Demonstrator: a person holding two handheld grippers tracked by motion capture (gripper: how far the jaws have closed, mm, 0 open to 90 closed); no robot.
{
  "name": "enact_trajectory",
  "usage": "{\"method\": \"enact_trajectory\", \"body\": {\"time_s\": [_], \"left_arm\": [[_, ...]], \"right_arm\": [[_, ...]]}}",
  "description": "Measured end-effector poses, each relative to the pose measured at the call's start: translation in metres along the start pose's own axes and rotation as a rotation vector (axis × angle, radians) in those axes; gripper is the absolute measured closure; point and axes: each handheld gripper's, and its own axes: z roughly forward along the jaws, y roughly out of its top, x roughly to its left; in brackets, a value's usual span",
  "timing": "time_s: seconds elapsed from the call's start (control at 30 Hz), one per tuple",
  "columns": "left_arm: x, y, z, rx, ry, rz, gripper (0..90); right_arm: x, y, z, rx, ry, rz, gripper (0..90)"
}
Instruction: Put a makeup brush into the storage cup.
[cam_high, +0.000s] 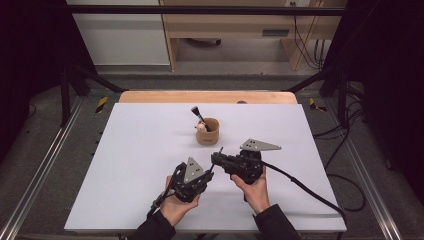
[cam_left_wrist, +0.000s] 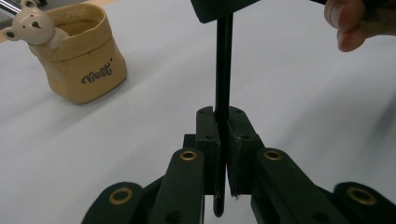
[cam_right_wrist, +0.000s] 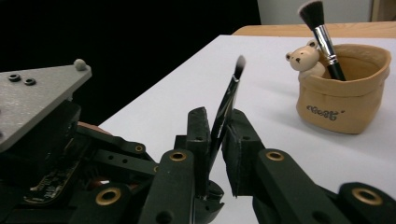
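Observation:
A thin black makeup brush (cam_right_wrist: 231, 91) with a small pale-tipped head is held between both grippers near the middle of the white table. My left gripper (cam_left_wrist: 223, 116) is shut on its black handle (cam_left_wrist: 223, 65), low on the shaft. My right gripper (cam_right_wrist: 219, 116) is shut on the same brush higher up, with the bristle end sticking out past its jaws. In the high view the left gripper (cam_high: 210, 175) and right gripper (cam_high: 216, 159) meet tip to tip, each in a person's hand.
A tan fabric cup (cam_high: 207, 132) with a small bear figure (cam_right_wrist: 306, 58) on its rim stands just beyond the grippers. It holds a larger black brush (cam_right_wrist: 322, 32). White tabletop (cam_high: 135, 150) spreads to the left and right. Cables trail off the right edge.

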Motion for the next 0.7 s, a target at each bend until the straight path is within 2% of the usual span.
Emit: {"method": "enact_trajectory", "body": {"time_s": [0.23, 0.43, 0.6, 0.7], "left_arm": [[-0.001, -0.0004, 0.0004, -0.002, -0.006, 0.006, 84.4], [-0.0008, -0.0007, 0.0007, -0.002, -0.013, 0.009, 83.3], [0.0021, -0.0005, -0.0022, -0.016, -0.035, 0.017, 76.8], [0.0048, -0.0006, -0.0051, -0.029, -0.059, 0.023, 70.0]], "right_arm": [[0.0011, 0.0, -0.0008, 0.005, 0.033, 0.0, 84.6], [0.0014, 0.0001, -0.0017, 0.013, 0.043, -0.009, 84.9], [0.0014, 0.0011, -0.0038, 0.014, 0.032, -0.026, 84.9], [0.0015, 0.0019, -0.0057, 0.013, 0.024, -0.04, 84.8]]}}
